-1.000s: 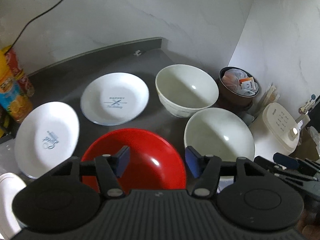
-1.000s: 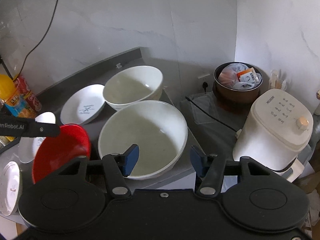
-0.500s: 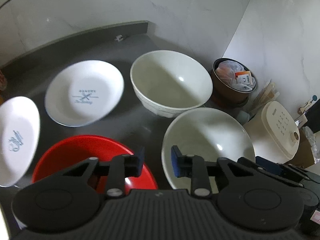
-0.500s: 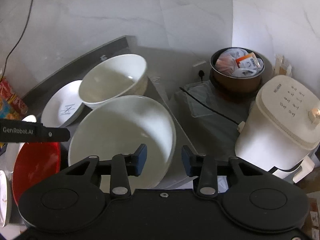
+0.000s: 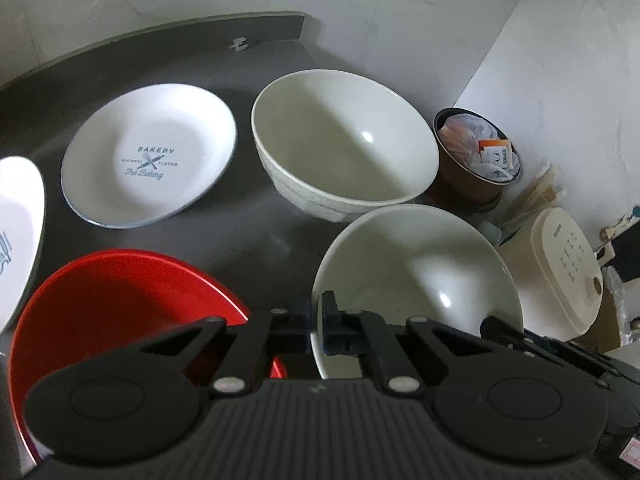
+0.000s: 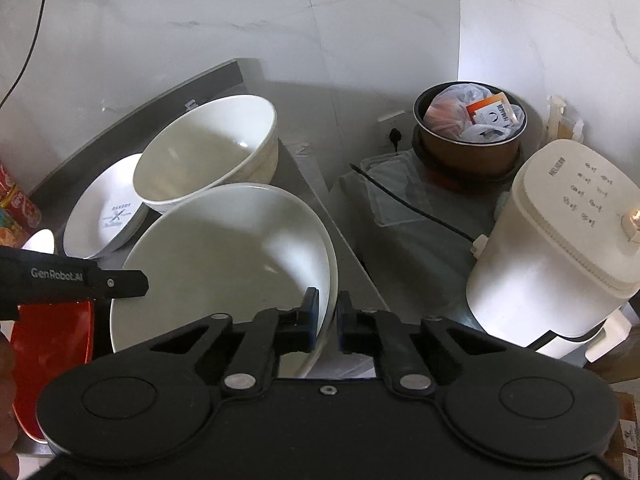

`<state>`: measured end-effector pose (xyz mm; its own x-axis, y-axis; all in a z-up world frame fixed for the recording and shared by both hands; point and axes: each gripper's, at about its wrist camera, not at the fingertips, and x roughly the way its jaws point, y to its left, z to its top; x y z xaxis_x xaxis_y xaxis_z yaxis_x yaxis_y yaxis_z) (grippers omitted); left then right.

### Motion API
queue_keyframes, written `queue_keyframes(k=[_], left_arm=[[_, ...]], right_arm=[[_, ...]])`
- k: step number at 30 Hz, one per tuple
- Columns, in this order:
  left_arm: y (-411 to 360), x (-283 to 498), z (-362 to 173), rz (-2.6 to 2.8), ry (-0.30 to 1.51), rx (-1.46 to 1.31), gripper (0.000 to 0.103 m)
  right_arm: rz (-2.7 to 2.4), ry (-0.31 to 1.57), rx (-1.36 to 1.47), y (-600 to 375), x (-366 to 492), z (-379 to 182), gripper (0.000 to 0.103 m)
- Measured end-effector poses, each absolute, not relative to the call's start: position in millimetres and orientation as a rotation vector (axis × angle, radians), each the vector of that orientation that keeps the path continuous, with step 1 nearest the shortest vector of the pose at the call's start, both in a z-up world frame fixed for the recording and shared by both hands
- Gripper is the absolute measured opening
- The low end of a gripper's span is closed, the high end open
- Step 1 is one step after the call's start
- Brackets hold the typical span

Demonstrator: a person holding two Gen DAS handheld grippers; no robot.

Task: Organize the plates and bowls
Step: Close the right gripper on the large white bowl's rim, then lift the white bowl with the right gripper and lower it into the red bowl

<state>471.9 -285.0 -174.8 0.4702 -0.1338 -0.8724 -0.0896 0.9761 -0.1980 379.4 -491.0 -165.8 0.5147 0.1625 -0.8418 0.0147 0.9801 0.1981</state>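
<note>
Both tongs have closed over the last second, from wide open to pinching opposite edges of the same near cream bowl [image 6: 224,264]. The right tongs [image 6: 327,322] clamp its right rim, one pad inside, one outside. The left tongs [image 5: 316,330] grip its left rim, beside the red plate [image 5: 120,304]. Directly beyond the bowl sits the deeper cream bowl [image 5: 344,144], the bakery plate [image 5: 150,160] to its left. The grasp looks complete, so a two-handed lift toward stacking seems next.
</note>
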Motion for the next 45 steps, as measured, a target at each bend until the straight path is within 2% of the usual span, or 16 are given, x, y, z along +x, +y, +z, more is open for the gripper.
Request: queue_keyframes(k=[12,29,45], left_arm=[[-280,458,-141,-0.022,1.024,-0.232,0.003],[-218,436,-85,0.03,0.917,-0.275,0.003],[-158,409,-92,0.141,0.94,-0.33,0.003]], right_arm=[[0.088,0.969,0.152,-478,375,-129,0.009],[0.175,0.906,0.145,-425,374,-86,0.01],[0.289,0.936,0.102,-367,370,-88,0.01]])
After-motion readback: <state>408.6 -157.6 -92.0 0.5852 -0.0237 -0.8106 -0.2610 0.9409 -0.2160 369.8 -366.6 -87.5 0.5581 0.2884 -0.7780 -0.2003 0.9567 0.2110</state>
